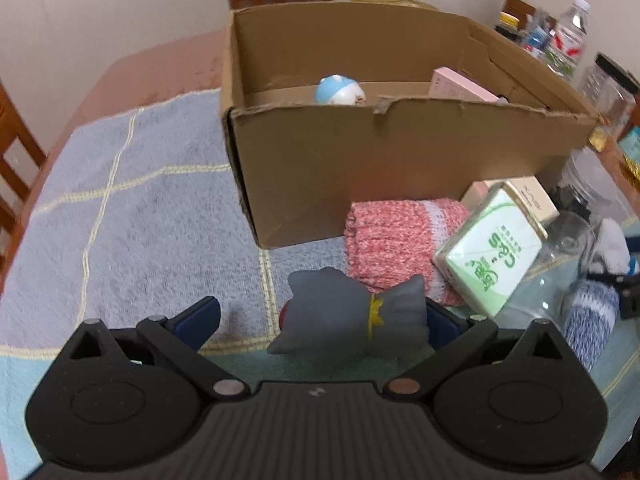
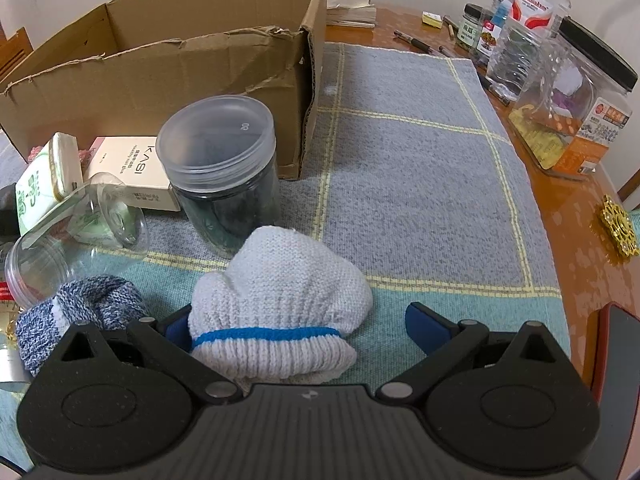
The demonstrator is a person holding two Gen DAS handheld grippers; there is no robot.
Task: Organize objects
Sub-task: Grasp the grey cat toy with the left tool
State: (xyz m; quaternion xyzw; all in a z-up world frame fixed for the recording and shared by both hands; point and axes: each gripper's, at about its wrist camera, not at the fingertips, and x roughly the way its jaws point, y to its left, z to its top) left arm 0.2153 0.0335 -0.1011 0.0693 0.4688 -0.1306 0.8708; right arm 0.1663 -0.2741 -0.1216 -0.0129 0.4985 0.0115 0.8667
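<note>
Two jaws: both spread wide, gripping nothing.
Left gripper: grey plush toy lies between its fingers, long axis crosswise.
Right gripper: white sock sits between its fingers.
Cardboard box: upper centre, beyond the left gripper.

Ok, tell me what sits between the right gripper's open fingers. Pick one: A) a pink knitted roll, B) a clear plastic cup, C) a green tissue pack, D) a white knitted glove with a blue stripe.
D: in the right wrist view the white knitted glove, with its blue stripe near the cuff, lies between the open fingers of the right gripper.
</note>
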